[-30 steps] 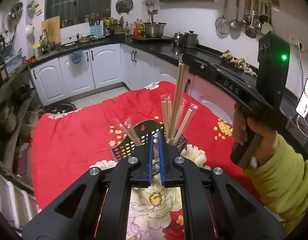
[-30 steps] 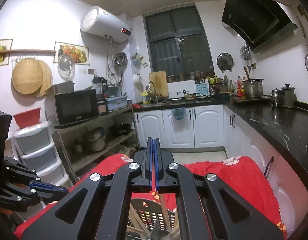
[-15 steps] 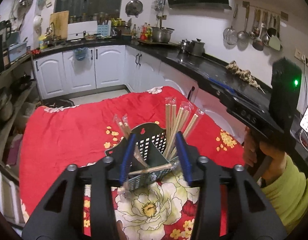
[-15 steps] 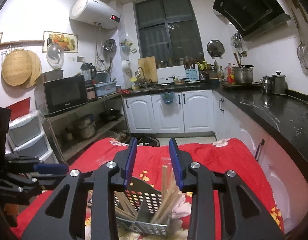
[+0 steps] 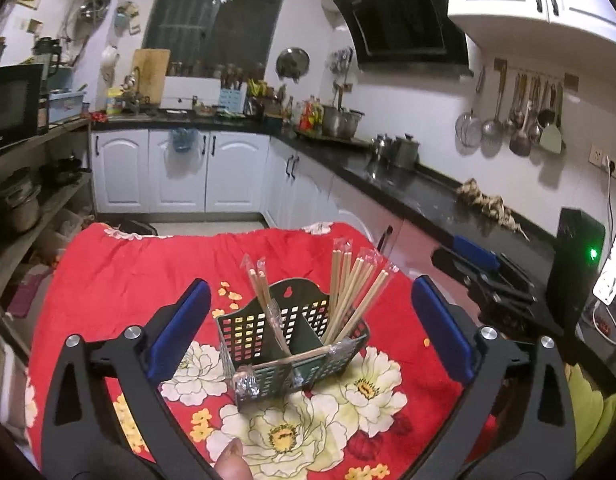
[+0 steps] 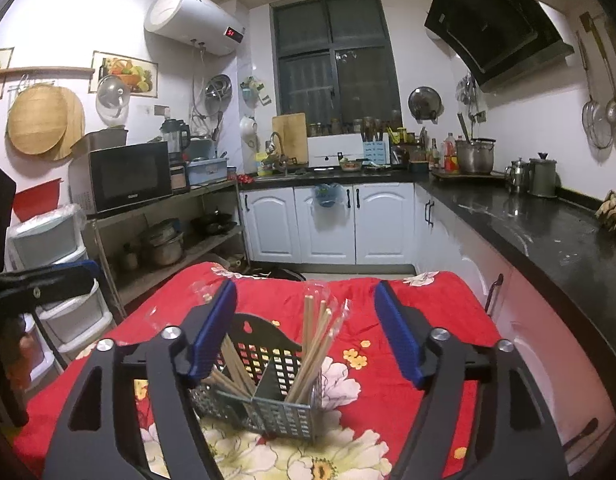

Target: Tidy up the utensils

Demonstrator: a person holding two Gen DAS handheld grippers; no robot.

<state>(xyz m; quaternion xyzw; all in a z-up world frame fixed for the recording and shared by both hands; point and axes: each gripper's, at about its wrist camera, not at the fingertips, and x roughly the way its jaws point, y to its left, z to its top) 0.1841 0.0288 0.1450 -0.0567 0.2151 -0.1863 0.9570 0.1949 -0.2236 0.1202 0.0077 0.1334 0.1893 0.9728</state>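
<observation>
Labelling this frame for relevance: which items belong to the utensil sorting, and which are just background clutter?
In the job:
- dark slotted caddy on the red floral cloth
- wrapped chopsticks standing in it
- one wrapped pair lying across its front rim
- left tongs, right tongs, both opening, empty

Lying about:
- microwave
- pots
- hanging ladles

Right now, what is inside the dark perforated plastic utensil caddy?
The dark perforated plastic utensil caddy holds plastic-wrapped wooden chopsticks in two compartments; one wrapped pair lies across its front rim. Their lower ends and the caddy floor are hidden.
</observation>
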